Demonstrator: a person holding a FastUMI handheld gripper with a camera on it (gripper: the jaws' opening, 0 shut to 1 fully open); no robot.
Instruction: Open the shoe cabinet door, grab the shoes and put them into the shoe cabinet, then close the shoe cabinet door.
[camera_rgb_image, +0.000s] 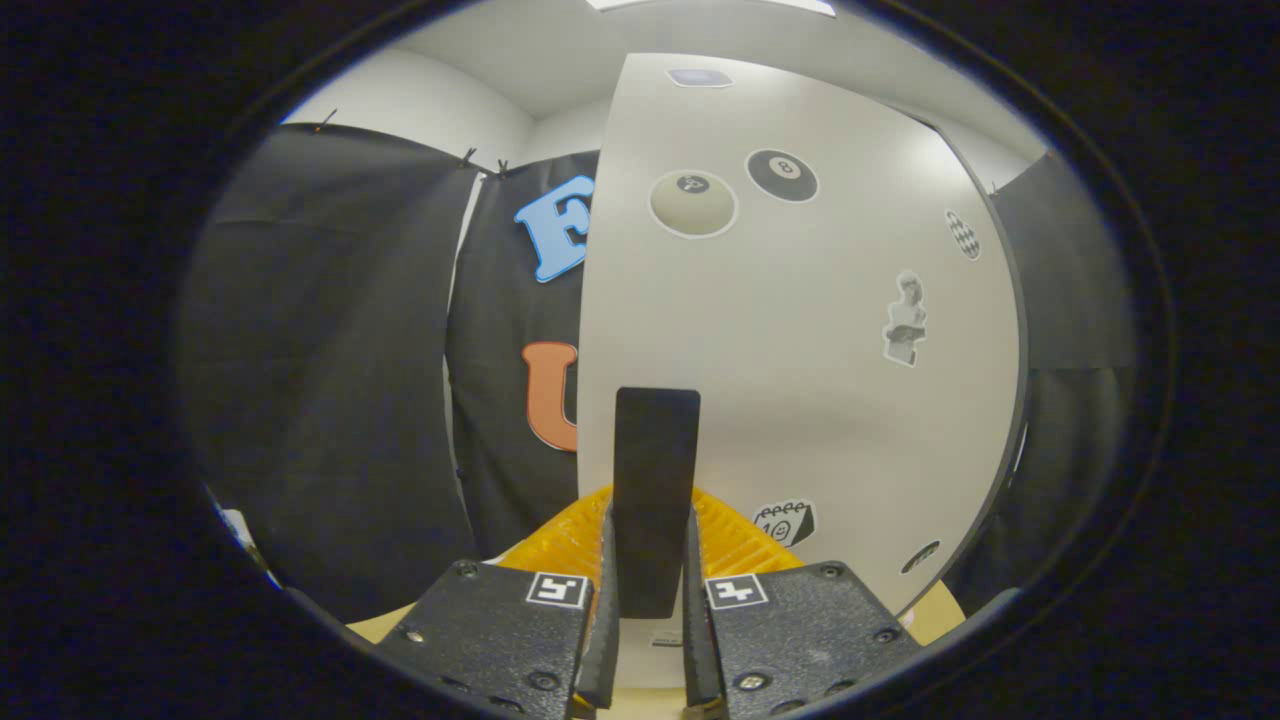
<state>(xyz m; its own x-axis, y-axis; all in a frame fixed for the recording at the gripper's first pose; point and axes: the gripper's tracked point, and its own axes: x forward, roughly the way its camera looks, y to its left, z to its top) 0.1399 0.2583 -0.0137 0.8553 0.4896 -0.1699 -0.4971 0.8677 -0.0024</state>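
1. Shoe cabinet door (800, 380) dominates, a big pale panel right ahead of the gripper, its left edge standing free against the dark cloth wall (320, 380) on the left, more dark cloth past its right edge.
2. Stickers dot the door: a pale billiard ball (693, 203) and a black eight ball (782, 176) side by side up high, a checkered one (962, 234) further right, a small bust figure (905, 320) mid-right, and a calendar sticker (785, 522) low down near the right finger.
3. Door handle (655, 500), a dark upright bar near the door's left edge, runs straight down into the gap between the fingers.
4. Gripper (650, 600) is nearly closed, its two fingers narrowed in on the handle, one on each side. The left finger (607, 620) and right finger (692, 620) both sit tight against the bar's sides, so it looks clamped on the handle.
5. Ridged orange parts (560, 545) of the gripper fan out just behind the fingers, either side of the bar.
6. Light-coloured floor (935, 610) peeks in near the door's lower right corner.
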